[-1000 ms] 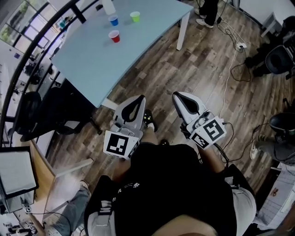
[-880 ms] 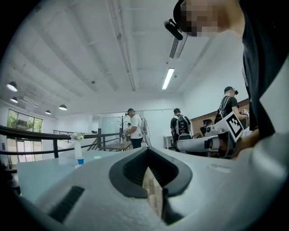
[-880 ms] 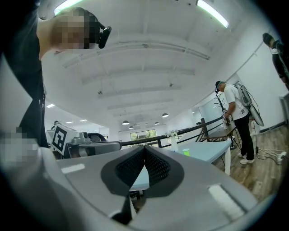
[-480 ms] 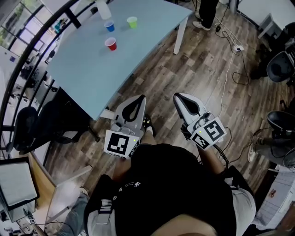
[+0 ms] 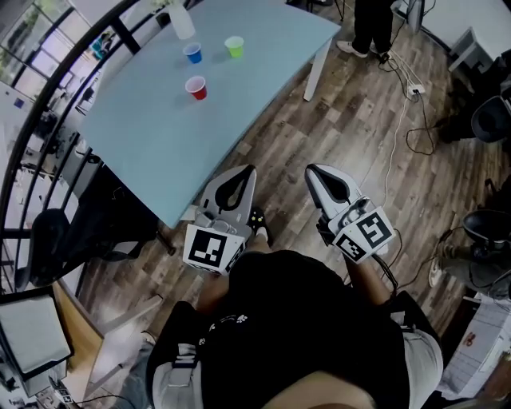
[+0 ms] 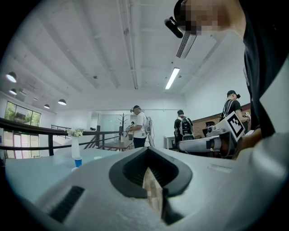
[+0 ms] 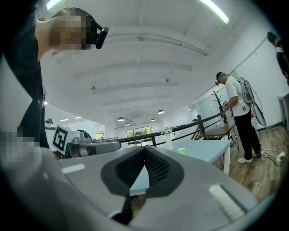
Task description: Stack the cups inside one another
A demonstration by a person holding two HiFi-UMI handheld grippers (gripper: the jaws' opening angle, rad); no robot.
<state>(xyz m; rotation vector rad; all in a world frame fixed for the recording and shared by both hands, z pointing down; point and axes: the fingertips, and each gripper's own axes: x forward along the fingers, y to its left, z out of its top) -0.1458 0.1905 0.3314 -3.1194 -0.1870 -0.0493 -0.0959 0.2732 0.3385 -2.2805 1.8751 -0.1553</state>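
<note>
Head view: left gripper [image 5: 242,174] and right gripper [image 5: 316,172], ribbed fingers [image 7: 156,168] together, face smooth pale-blue table [image 5: 152,140].

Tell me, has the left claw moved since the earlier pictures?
Yes. In the head view the left claw has come nearer to the table: the floor strip before the table's near corner is narrower.

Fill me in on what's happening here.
A person stands short of the light blue table, holding the left gripper and right gripper level in front of them, both shut and empty. The red cup, blue cup and green cup stand apart from one another on its far part, near a white vase. No cup is stacked yet.
</note>
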